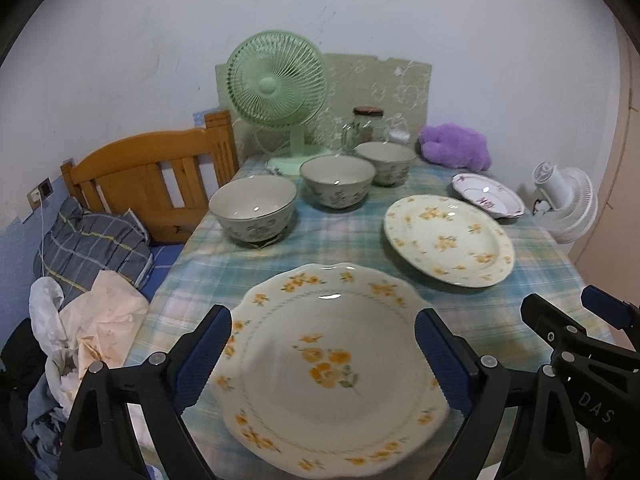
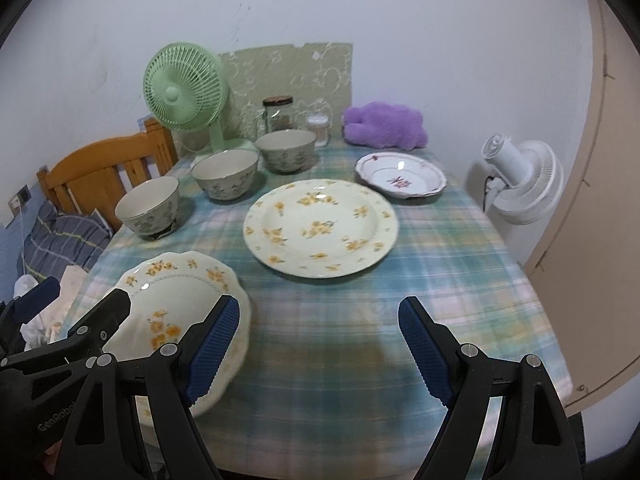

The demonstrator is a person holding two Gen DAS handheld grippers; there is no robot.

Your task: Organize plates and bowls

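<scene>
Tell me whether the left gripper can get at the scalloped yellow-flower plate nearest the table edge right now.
Probably yes. The left gripper is open with its pads on either side of the scalloped yellow-flower plate, nothing lies between them, and the right gripper stands off to the side over bare tablecloth.

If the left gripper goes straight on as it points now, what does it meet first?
Most likely the scalloped yellow-flower plate, which lies right between and under the open left gripper. Depth is unclear.

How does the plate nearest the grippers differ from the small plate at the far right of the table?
The near plate is larger and carries yellow flowers; the far plate is smaller, white, with a reddish-purple motif. The near plate lies at the front edge between the open left gripper's fingers; the far plate sits beside the purple plush. Both have scalloped rims.
</scene>
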